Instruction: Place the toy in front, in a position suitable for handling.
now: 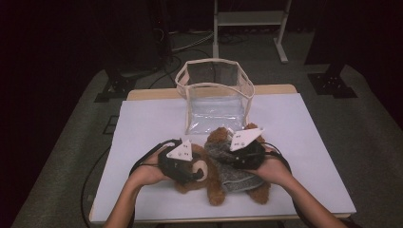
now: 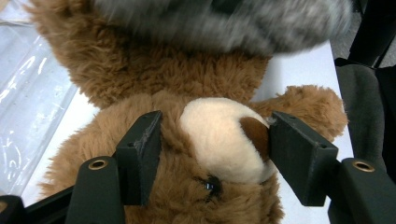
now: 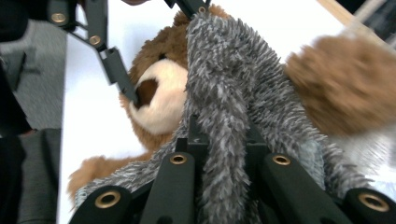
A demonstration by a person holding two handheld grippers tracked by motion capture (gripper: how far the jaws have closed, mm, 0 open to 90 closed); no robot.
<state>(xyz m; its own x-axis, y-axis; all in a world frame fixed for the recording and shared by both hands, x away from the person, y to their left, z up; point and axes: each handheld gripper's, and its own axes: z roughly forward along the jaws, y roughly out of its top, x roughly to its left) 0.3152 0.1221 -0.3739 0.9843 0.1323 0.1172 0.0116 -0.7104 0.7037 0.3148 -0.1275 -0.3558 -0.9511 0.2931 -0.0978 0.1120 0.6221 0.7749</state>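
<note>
A brown teddy bear (image 1: 215, 186) lies on the white table top (image 1: 152, 123) with a grey fuzzy garment (image 1: 234, 178) over its body. My left gripper (image 1: 197, 173) is at the bear's head. In the left gripper view its jaws straddle the cream muzzle (image 2: 219, 140): one pad touches the brown nose, and fur shows between the other pad and the muzzle. My right gripper (image 3: 224, 135) is shut on a fold of the grey garment (image 3: 233, 70), lifted off the bear's chest. One finger of the left gripper (image 3: 116, 65) reaches the bear's nose in that view.
A clear plastic bag with a cream trim (image 1: 216, 102) stands open just behind the bear, at the middle of the table. Beyond the far edge stand a white metal frame (image 1: 249, 19) and dark stands on the carpet.
</note>
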